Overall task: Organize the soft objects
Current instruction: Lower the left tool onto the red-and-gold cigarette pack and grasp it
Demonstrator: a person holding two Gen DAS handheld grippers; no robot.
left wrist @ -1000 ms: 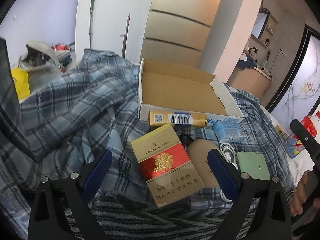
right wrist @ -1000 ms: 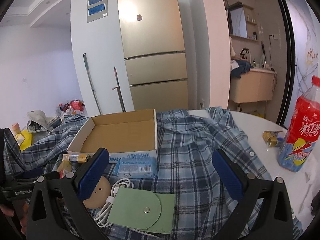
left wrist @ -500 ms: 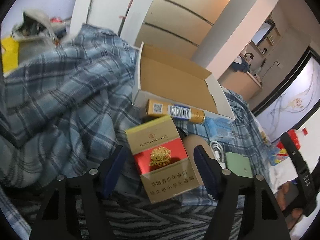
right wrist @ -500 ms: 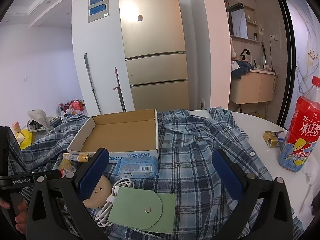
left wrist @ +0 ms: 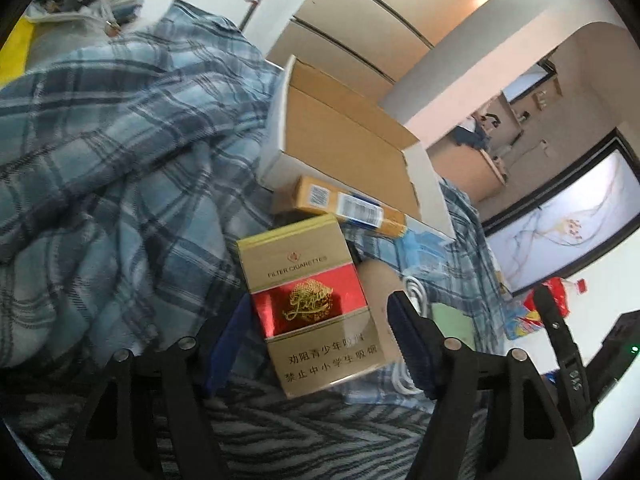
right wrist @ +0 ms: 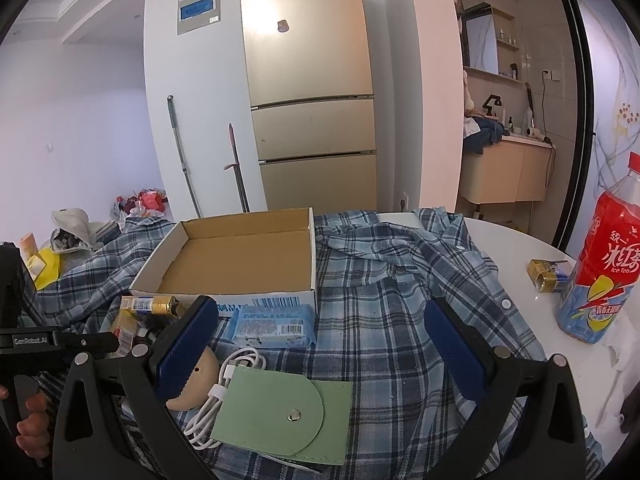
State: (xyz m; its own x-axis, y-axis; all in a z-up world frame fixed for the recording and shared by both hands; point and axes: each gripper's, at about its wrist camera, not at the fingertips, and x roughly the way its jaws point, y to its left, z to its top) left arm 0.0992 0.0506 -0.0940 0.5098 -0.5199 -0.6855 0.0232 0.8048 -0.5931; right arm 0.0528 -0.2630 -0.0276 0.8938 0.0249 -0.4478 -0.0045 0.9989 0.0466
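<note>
A white round table [right wrist: 532,248] carries a spread plaid shirt [right wrist: 400,280], a red iced-tea bottle [right wrist: 600,272] and a small gold pack [right wrist: 546,276]

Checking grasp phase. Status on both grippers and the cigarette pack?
Left gripper straddles cigarette pack, contact unclear. Right gripper open, empty above plaid shirt. Cardboard box empty.

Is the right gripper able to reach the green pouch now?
Probably yes. The right gripper is open and empty, and the green pouch lies uncovered on the plaid shirt just below it.
</note>
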